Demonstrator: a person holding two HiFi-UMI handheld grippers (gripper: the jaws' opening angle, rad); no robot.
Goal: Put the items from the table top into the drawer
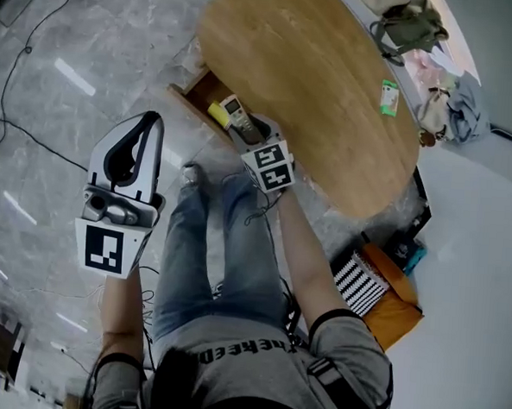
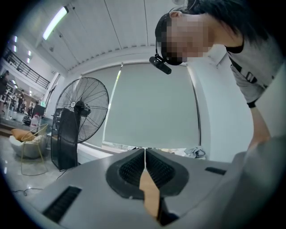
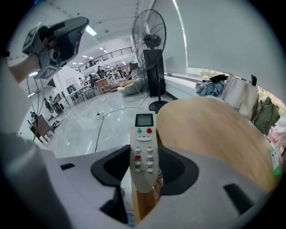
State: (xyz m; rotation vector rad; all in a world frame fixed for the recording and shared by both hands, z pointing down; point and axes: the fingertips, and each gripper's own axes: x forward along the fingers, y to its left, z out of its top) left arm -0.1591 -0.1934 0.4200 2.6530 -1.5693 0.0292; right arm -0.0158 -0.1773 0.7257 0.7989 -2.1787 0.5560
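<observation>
Your right gripper (image 1: pixel 243 129) is clenched on a white remote control (image 1: pixel 234 111). In the right gripper view the jaws grip the lower half of the remote control (image 3: pixel 144 152) from both sides. Its screen and its green and red buttons project past the jaw tips.

In the head view the remote control lies over the open drawer (image 1: pixel 198 92), which juts out from under the left edge of the round wooden table (image 1: pixel 324 82). A yellow item (image 1: pixel 218 115) already lies in the drawer, just beside the remote control. Whether the remote control touches the drawer floor cannot be told.

Your left gripper (image 1: pixel 148 128) is held up and well clear of the table, above the grey marble floor (image 1: pixel 48 74). Its jaws are pressed together with nothing between them (confirm this in the left gripper view, where the two ribbed pads (image 2: pixel 134 169) meet along one line). That view looks upward toward a standing fan (image 2: pixel 82 112) and a drawn window blind (image 2: pixel 152 103).

One small green packet (image 1: pixel 389 97) lies on the table top, near the far right edge. Clothes and bags (image 1: pixel 414 23) lie beyond the table.
</observation>
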